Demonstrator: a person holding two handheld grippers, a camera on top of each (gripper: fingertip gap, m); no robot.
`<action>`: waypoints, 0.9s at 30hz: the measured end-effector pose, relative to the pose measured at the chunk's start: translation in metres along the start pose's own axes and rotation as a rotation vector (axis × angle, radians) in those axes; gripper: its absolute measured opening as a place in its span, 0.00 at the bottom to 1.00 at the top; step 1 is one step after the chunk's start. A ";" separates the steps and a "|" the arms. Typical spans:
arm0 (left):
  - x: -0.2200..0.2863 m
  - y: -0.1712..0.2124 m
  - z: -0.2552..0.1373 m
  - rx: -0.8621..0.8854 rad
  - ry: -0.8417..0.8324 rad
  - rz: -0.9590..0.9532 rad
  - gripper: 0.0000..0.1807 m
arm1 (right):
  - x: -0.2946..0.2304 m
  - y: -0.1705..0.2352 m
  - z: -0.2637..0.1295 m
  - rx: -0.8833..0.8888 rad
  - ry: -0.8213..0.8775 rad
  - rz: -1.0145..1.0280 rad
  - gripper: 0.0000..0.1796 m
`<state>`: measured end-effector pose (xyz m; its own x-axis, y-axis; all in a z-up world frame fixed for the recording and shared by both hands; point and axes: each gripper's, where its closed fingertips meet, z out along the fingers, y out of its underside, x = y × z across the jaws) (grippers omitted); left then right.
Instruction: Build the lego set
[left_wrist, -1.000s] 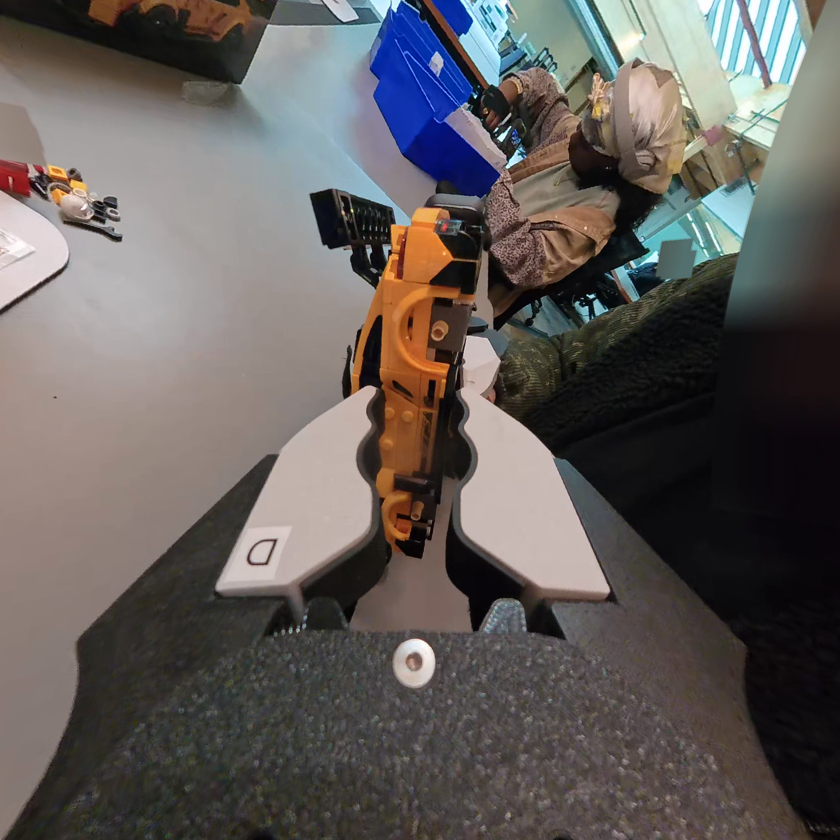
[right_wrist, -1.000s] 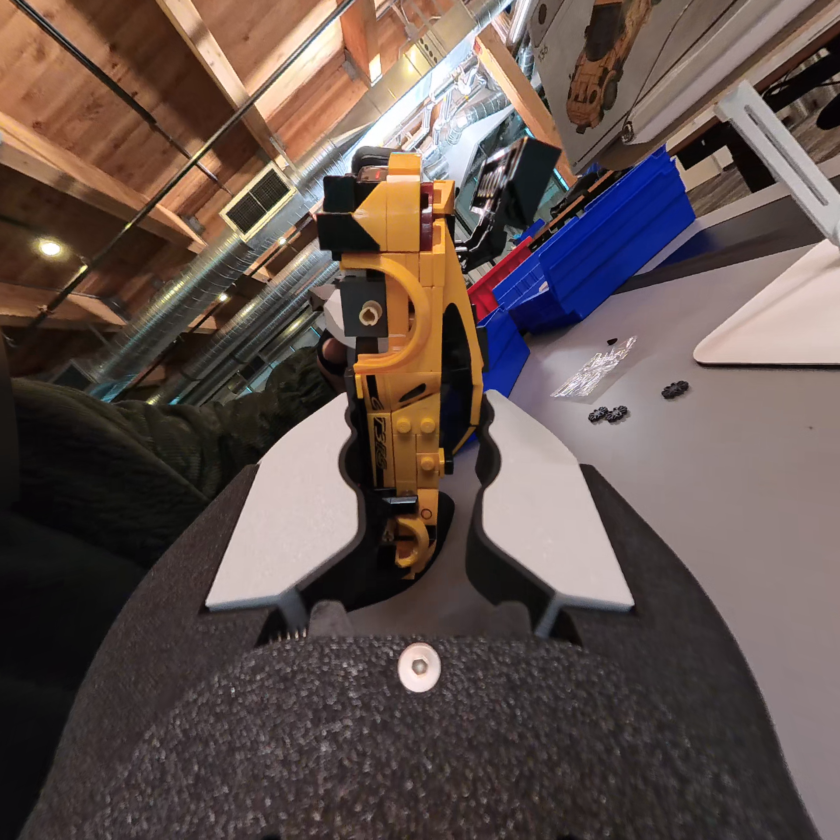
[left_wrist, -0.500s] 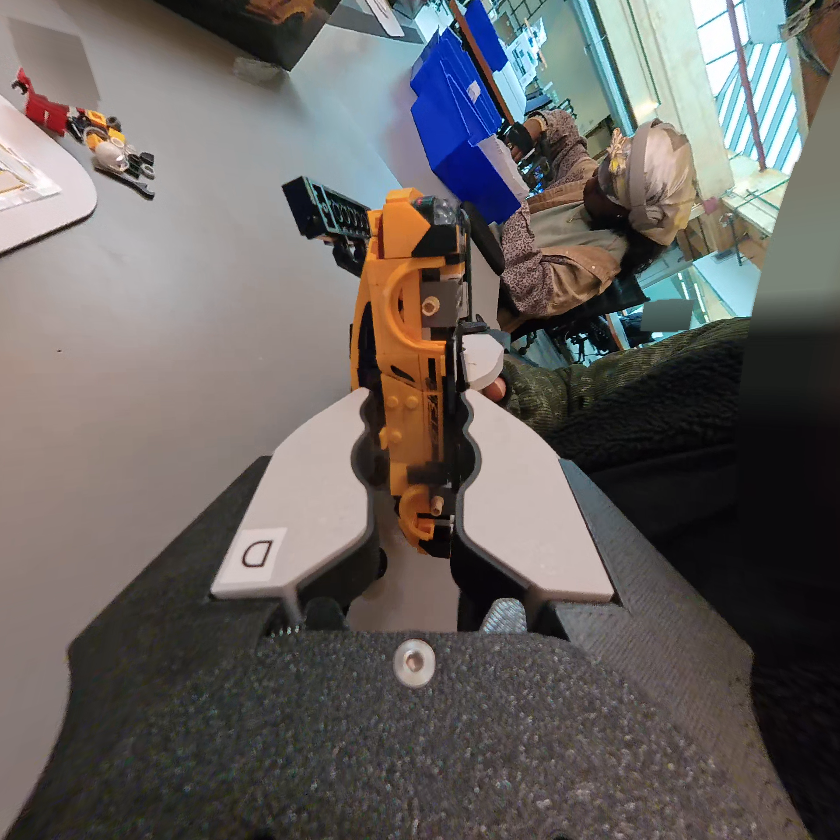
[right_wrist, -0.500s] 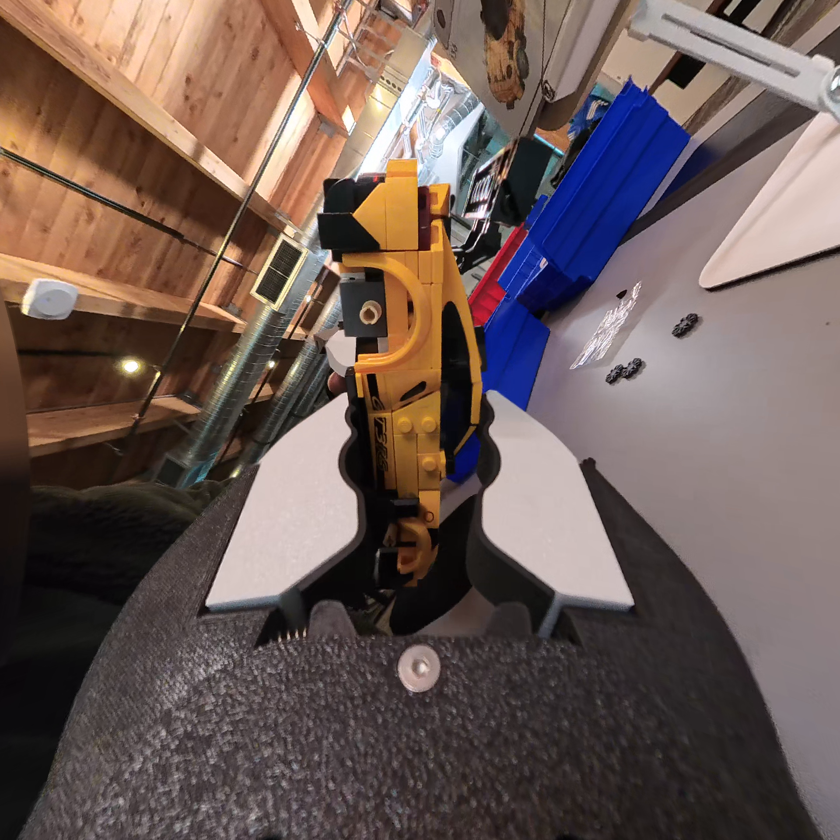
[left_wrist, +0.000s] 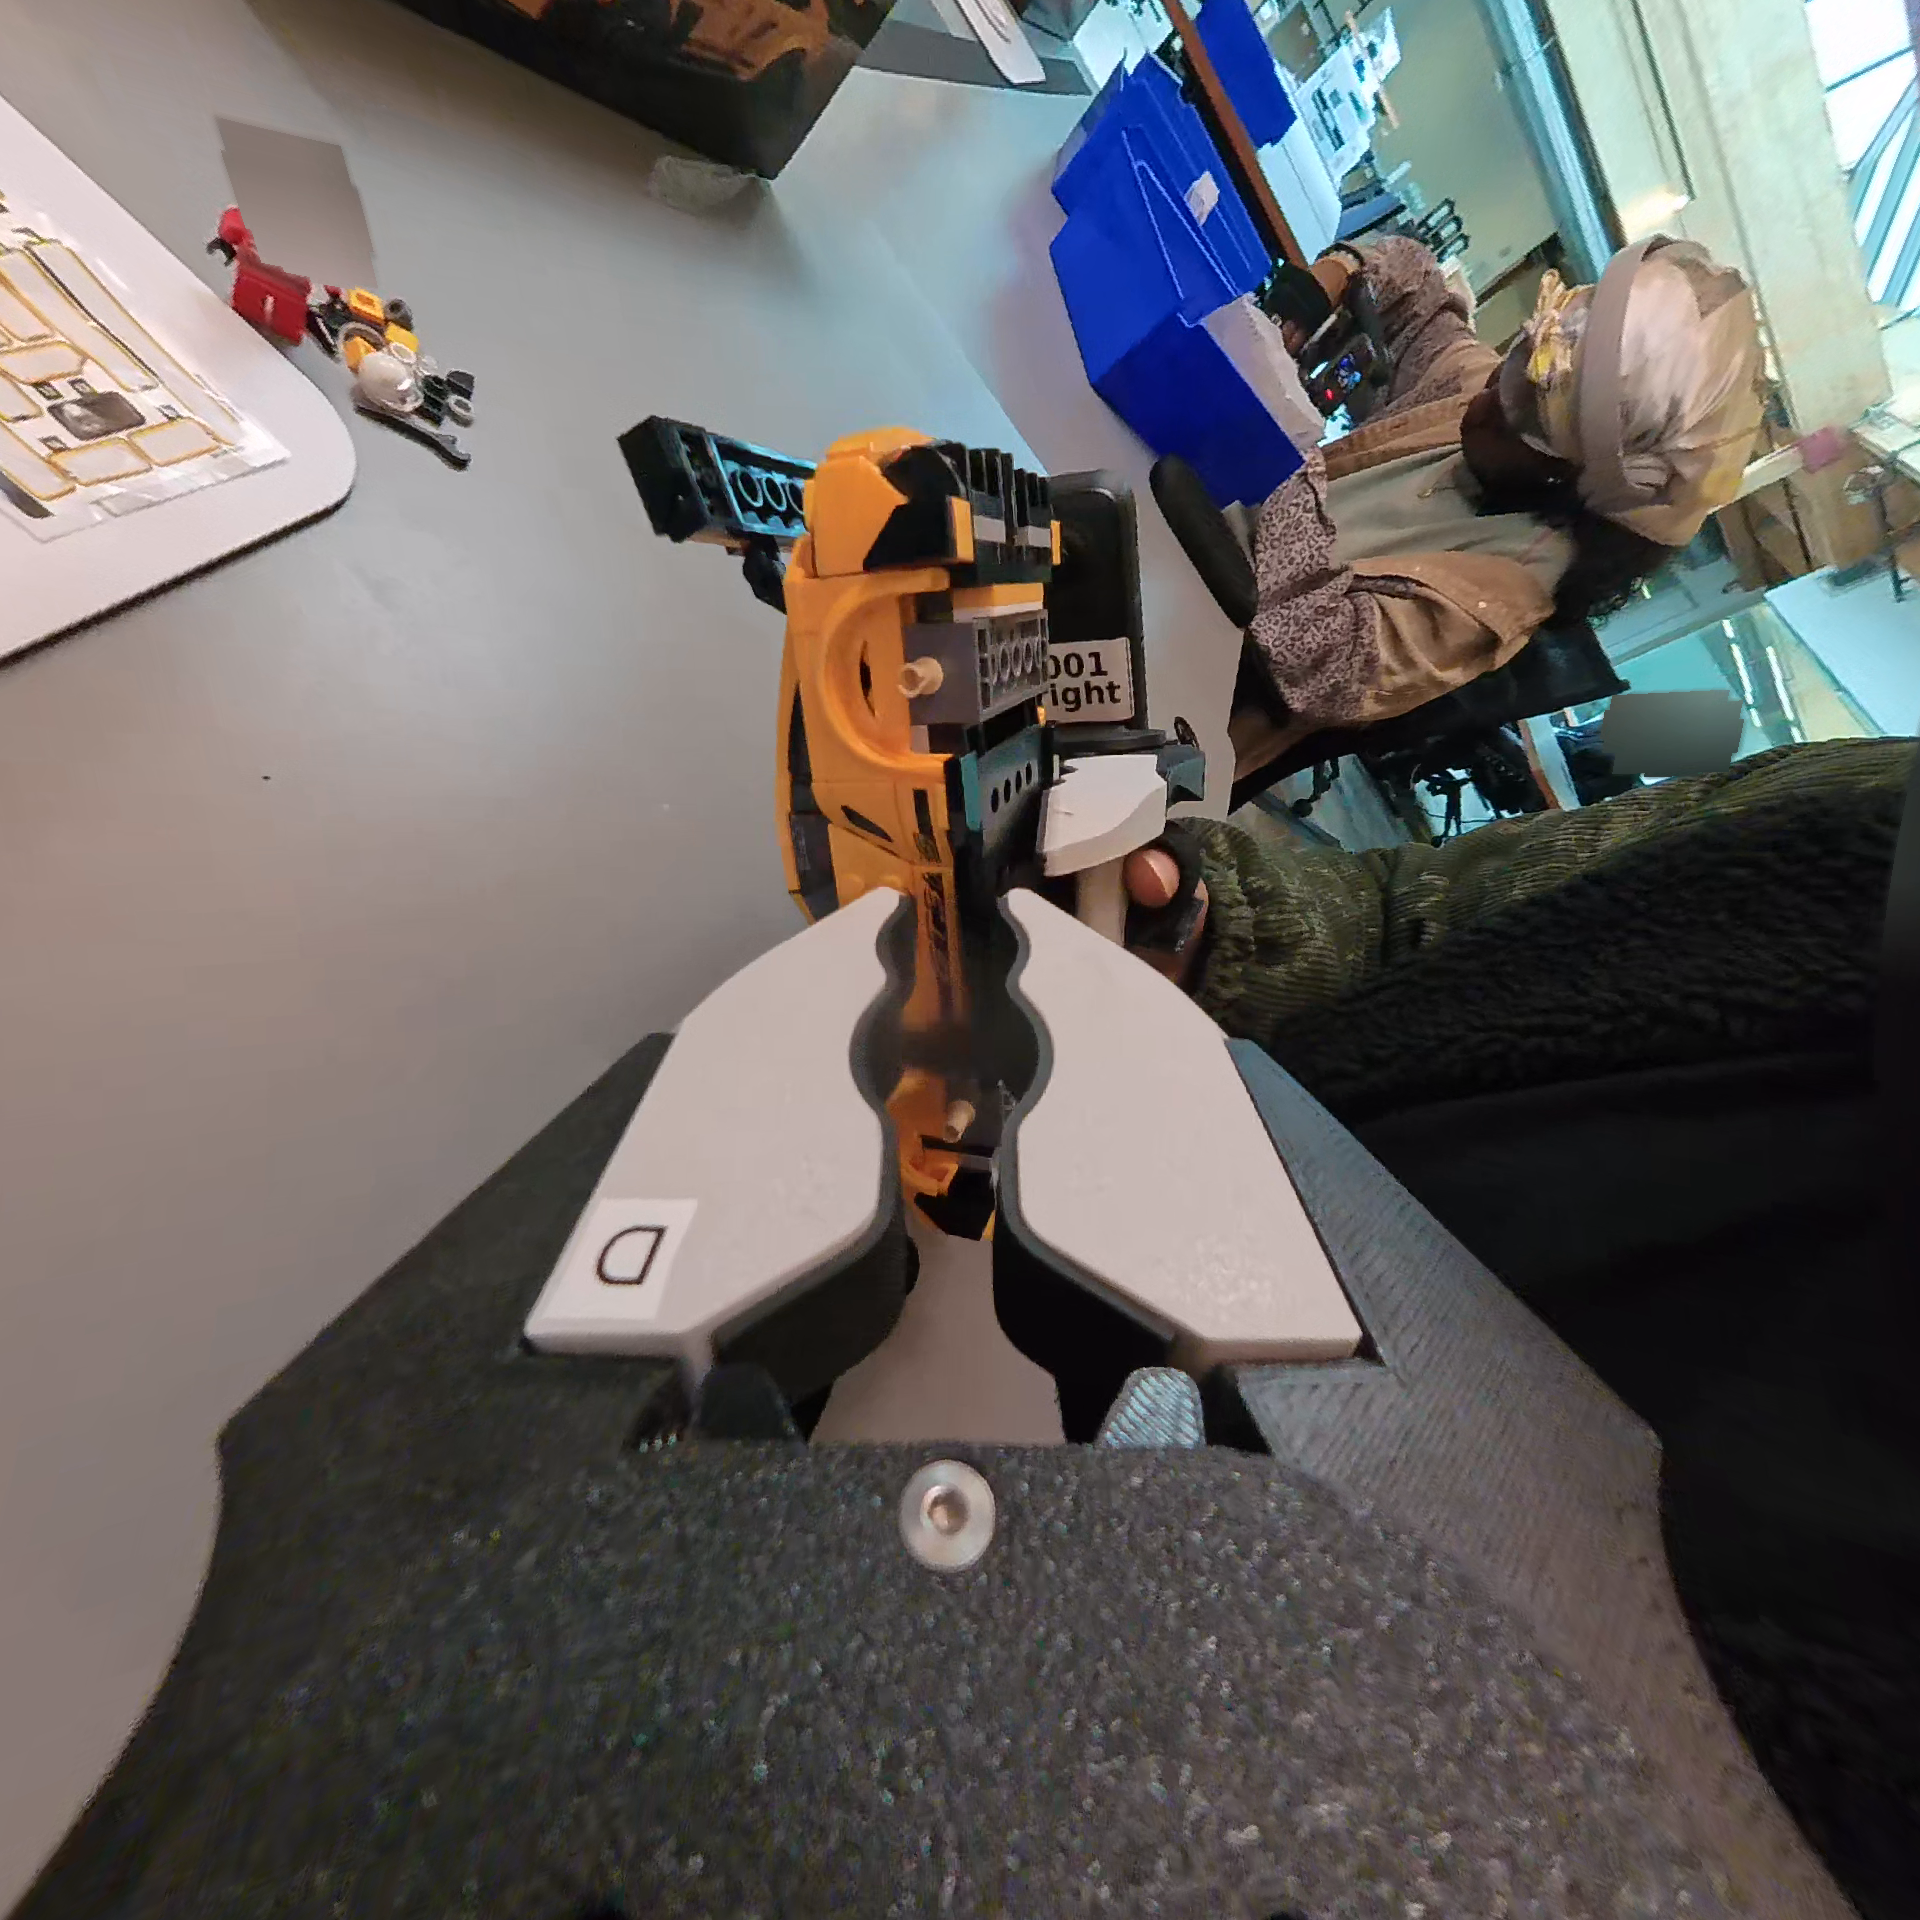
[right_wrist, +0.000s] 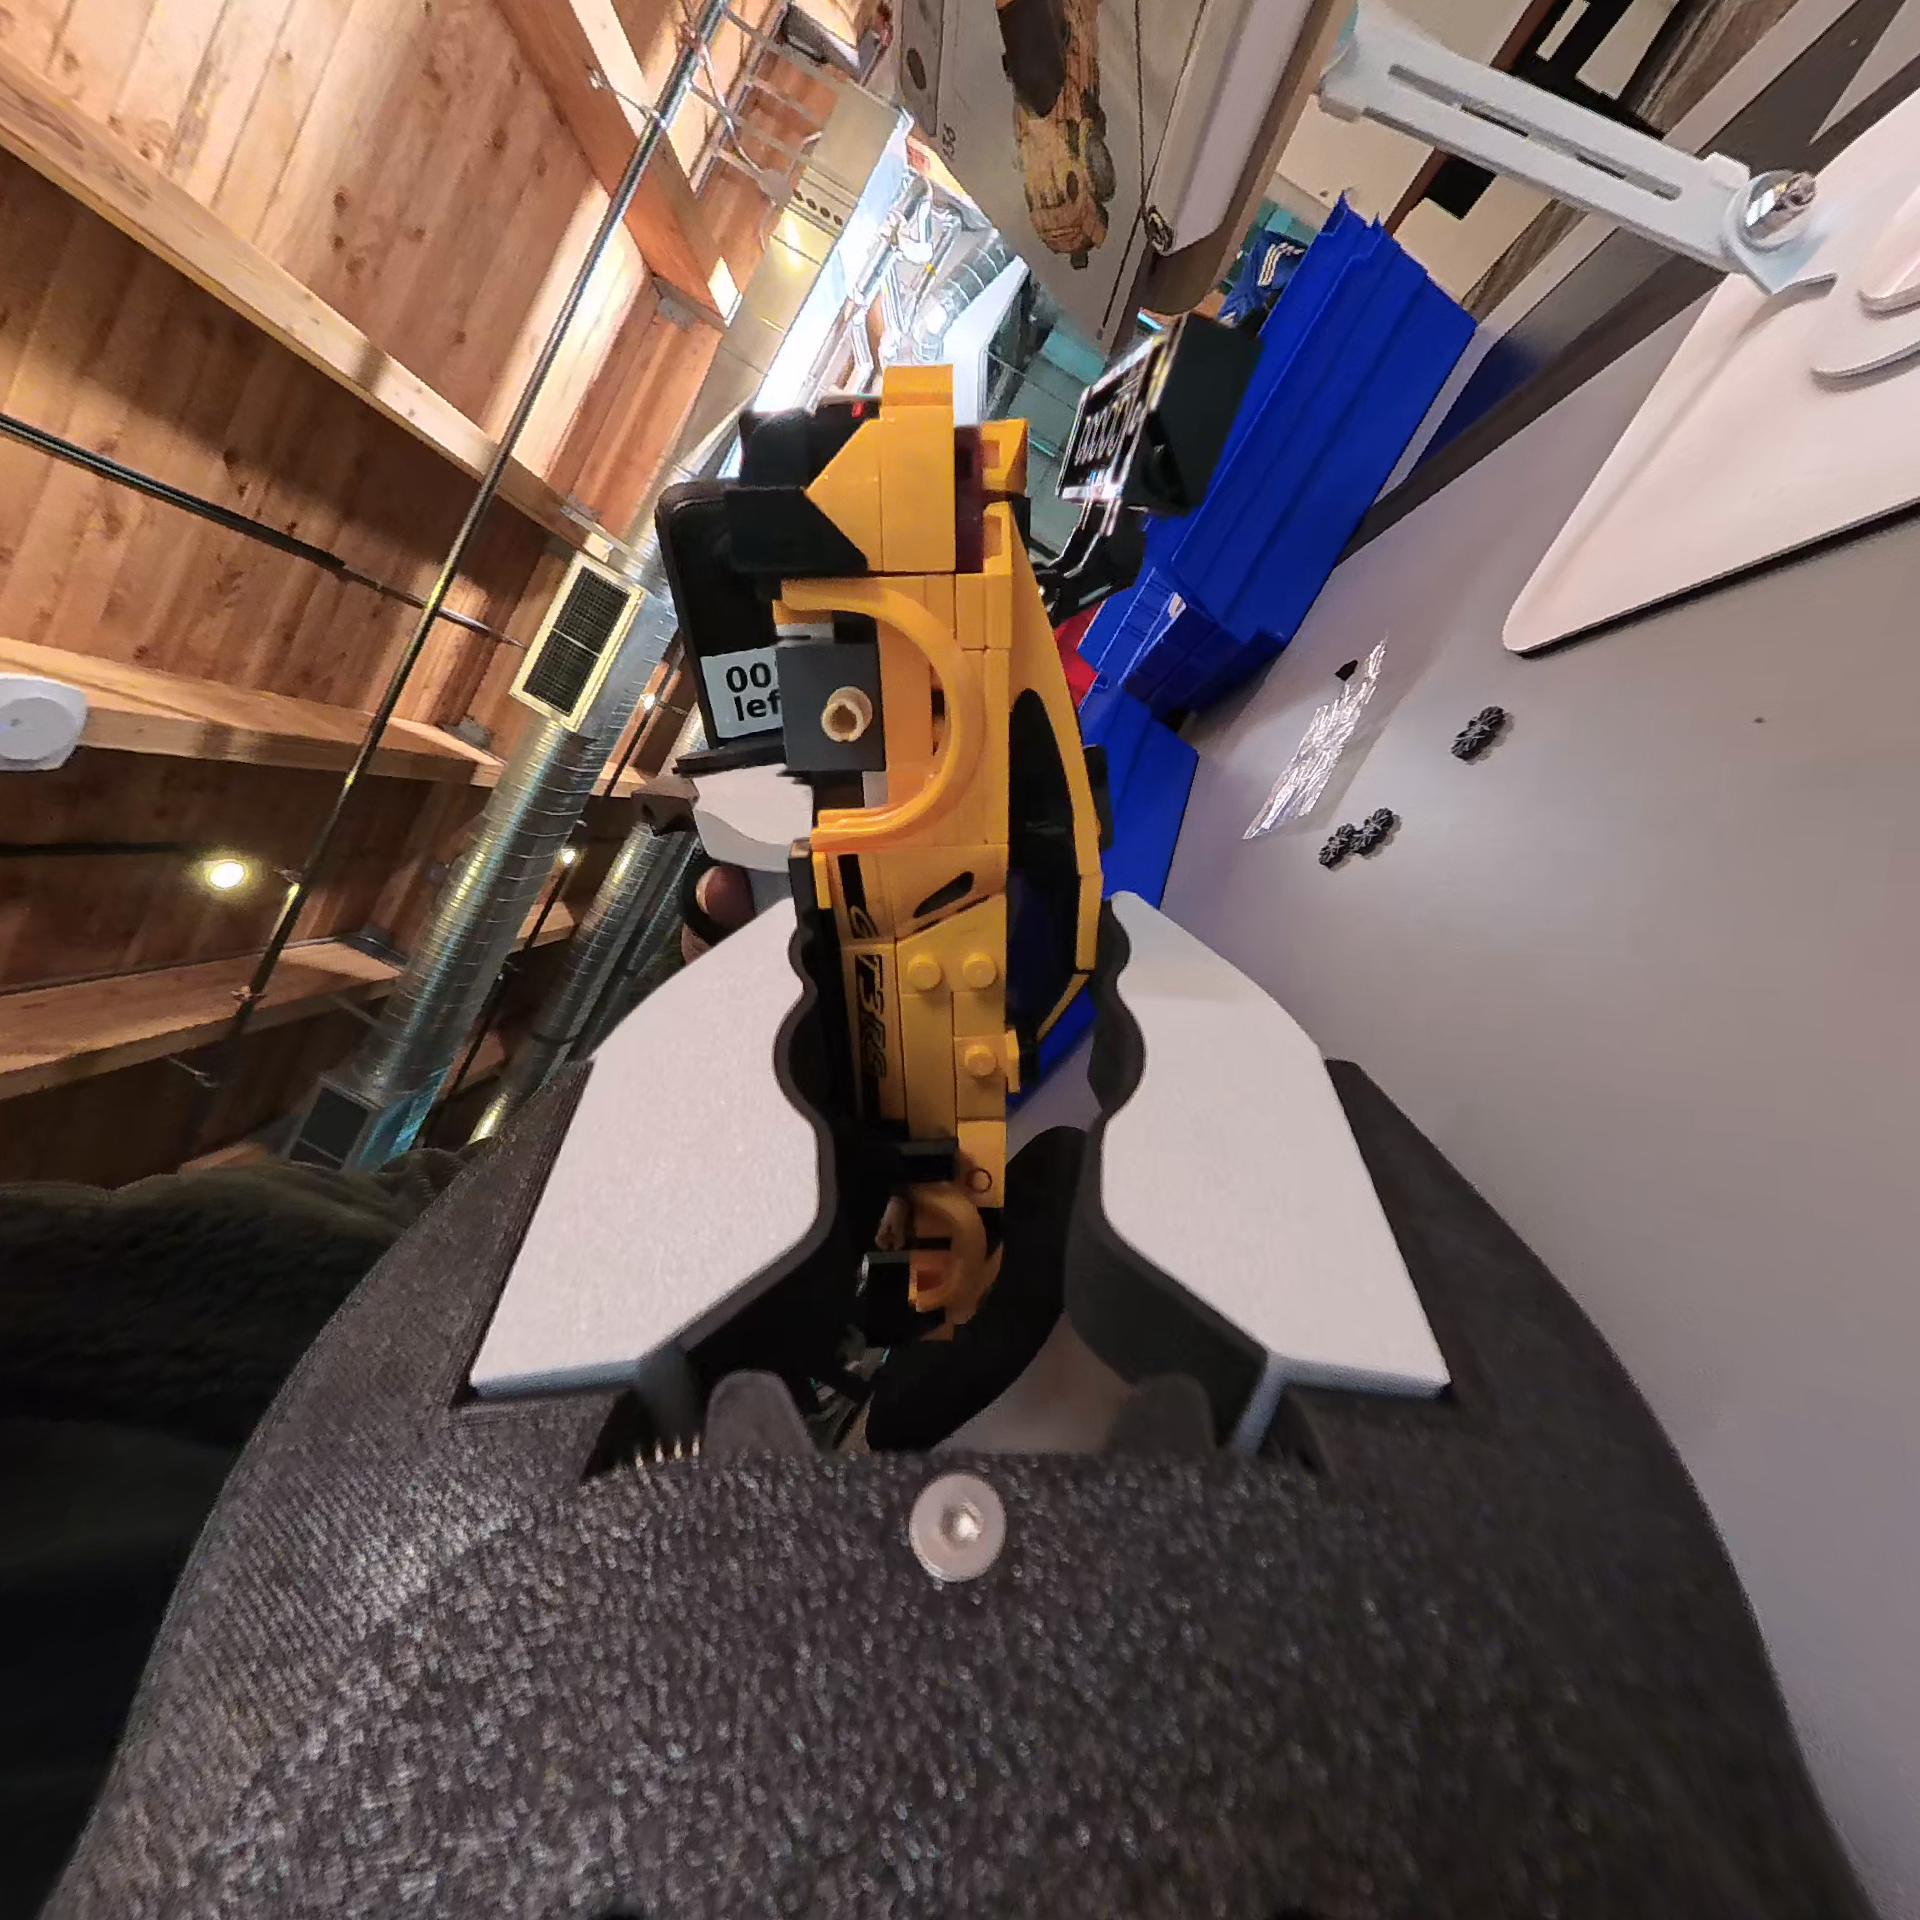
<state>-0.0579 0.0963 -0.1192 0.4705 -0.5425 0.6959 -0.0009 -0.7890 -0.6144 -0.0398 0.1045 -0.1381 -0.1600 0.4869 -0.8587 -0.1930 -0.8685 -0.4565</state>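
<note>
A yellow and black lego car (left_wrist: 883, 707) is held in the air on its side above the grey table (left_wrist: 312, 831), with its black rear wing (left_wrist: 717, 488) at the far end. My left gripper (left_wrist: 956, 914) is shut on the car's lower body. My right gripper (right_wrist: 956, 925) is shut on the same car (right_wrist: 935, 727) from the opposite side. The right gripper's white finger (left_wrist: 1101, 810) shows behind the car in the left wrist view. The left gripper's white finger (right_wrist: 748, 821) shows behind it in the right wrist view.
A pile of small loose pieces (left_wrist: 364, 343) lies beside a white stand base with a sticker sheet (left_wrist: 104, 416). A dark set box (left_wrist: 707, 62) and blue bins (left_wrist: 1174, 312) stand farther off. A person sits beyond the table edge (left_wrist: 1403, 582). Black gear pieces (right_wrist: 1361, 831) and a clear bag (right_wrist: 1320, 748) lie on the table. The grippers are tip to tip, or close to it.
The car has turned between the grippers, so its black underside now faces the left wrist view. The left gripper's fingers stand closer together. Both views have tilted over the table.
</note>
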 end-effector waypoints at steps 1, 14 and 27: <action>0.000 0.001 0.001 -0.002 0.002 -0.002 0.07 | 0.000 0.000 0.000 -0.002 -0.003 0.004 0.27; 0.003 0.004 0.000 0.015 0.036 -0.005 0.09 | -0.004 0.002 0.001 -0.010 -0.028 0.020 0.27; -0.005 0.019 0.000 -0.018 0.012 0.007 0.21 | -0.002 -0.002 -0.001 0.008 -0.029 0.051 0.27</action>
<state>-0.0600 0.0843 -0.1344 0.4595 -0.5515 0.6963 -0.0200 -0.7901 -0.6126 -0.0384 0.1054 -0.1360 -0.1983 0.4444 -0.8736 -0.1910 -0.8917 -0.4102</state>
